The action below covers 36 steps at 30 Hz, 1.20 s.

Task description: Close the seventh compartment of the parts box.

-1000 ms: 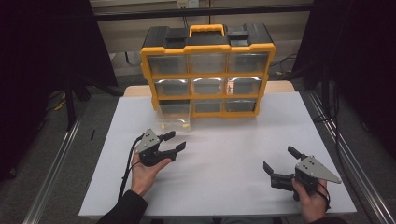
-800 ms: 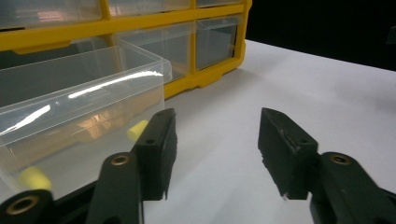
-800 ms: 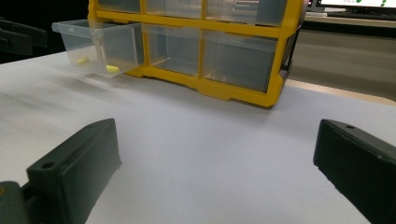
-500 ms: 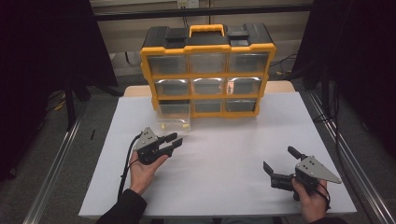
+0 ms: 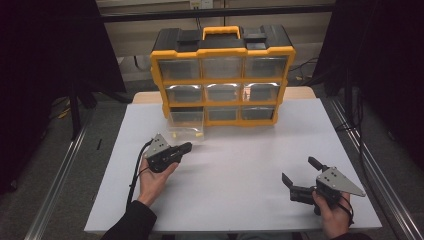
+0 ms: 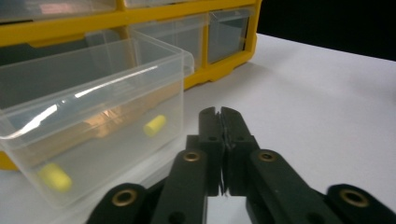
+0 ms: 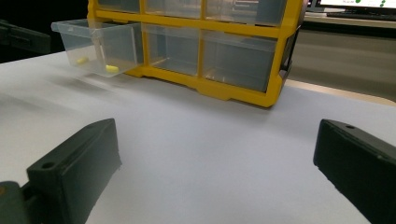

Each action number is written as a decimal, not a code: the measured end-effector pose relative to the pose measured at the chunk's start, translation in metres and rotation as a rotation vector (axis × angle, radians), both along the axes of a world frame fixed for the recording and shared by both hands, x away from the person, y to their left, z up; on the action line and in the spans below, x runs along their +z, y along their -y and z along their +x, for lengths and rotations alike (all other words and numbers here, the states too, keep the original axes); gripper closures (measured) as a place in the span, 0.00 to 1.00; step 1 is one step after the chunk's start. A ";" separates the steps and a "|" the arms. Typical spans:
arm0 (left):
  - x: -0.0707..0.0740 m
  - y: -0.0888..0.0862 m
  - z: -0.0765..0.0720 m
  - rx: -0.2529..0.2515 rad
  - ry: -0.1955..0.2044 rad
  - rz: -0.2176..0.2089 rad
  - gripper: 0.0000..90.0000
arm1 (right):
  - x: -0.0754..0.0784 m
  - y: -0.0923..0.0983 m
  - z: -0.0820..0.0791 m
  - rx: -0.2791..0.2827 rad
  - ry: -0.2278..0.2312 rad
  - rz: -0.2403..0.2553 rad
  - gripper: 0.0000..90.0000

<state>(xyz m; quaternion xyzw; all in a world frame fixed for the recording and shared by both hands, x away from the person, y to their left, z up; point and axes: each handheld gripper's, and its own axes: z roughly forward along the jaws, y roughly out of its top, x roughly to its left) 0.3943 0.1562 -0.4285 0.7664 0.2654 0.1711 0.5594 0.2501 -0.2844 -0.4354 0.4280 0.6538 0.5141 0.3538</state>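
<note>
From the high view, my left gripper (image 5: 184, 147) sits clenched on nothing, its jaws having just been closing, just in front of the pulled-out clear drawer (image 5: 186, 125) at the organizer's (image 5: 222, 75) bottom-left. I judge a push shut is next: keep the tips square on the drawer front.

Left gripper view: jaws meet, drawer just beside, yellow pieces (image 6: 154, 125) inside.

Right gripper view: jaws stand released, well apart from the drawer.

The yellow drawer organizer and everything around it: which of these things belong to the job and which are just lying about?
Belong to the job:
pulled-out clear drawer
yellow pieces inside it
drawer organizer
left gripper, jaws just closed on nothing

Lying about:
right gripper, open on the white table
</note>
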 end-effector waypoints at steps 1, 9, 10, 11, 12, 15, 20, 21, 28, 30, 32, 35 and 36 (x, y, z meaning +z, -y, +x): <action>0.001 -0.001 0.001 0.004 0.001 -0.006 1.00 | 0.000 0.000 0.000 0.000 0.000 0.000 0.00; 0.009 -0.007 0.010 0.021 0.019 0.000 1.00 | 0.000 0.000 0.000 0.000 0.001 0.000 0.00; 0.009 -0.006 0.010 0.022 0.015 -0.004 1.00 | 0.000 0.000 0.000 0.000 0.000 0.001 0.00; 0.009 -0.007 0.012 0.018 0.022 0.001 1.00 | 0.000 0.000 0.000 0.000 0.001 0.000 0.00; 0.008 -0.007 0.014 0.023 0.019 -0.002 1.00 | 0.000 0.000 0.000 0.000 0.000 0.001 0.00; 0.005 -0.007 0.017 0.041 -0.001 -0.009 1.00 | 0.000 0.000 0.000 0.001 0.001 0.000 0.00; 0.003 -0.012 0.021 0.066 -0.018 -0.011 1.00 | 0.000 0.001 0.000 0.002 -0.002 0.001 0.00; 0.003 -0.012 0.022 0.074 -0.019 -0.016 1.00 | 0.000 0.001 0.000 0.002 0.001 0.001 0.00; -0.004 -0.016 0.030 0.101 -0.044 -0.001 1.00 | 0.000 0.001 0.000 0.003 0.000 0.001 0.00; -0.005 -0.016 0.032 0.110 -0.054 -0.003 1.00 | 0.000 0.001 0.000 0.001 0.000 0.001 0.00; -0.007 -0.017 0.034 0.118 -0.057 0.002 1.00 | 0.000 0.001 0.001 0.002 -0.002 0.001 0.00; -0.008 -0.018 0.037 0.128 -0.050 0.011 1.00 | 0.000 0.000 0.000 0.004 0.000 0.002 0.00; -0.008 -0.018 0.038 0.121 -0.056 0.018 1.00 | 0.000 0.000 0.000 0.004 0.000 0.001 0.00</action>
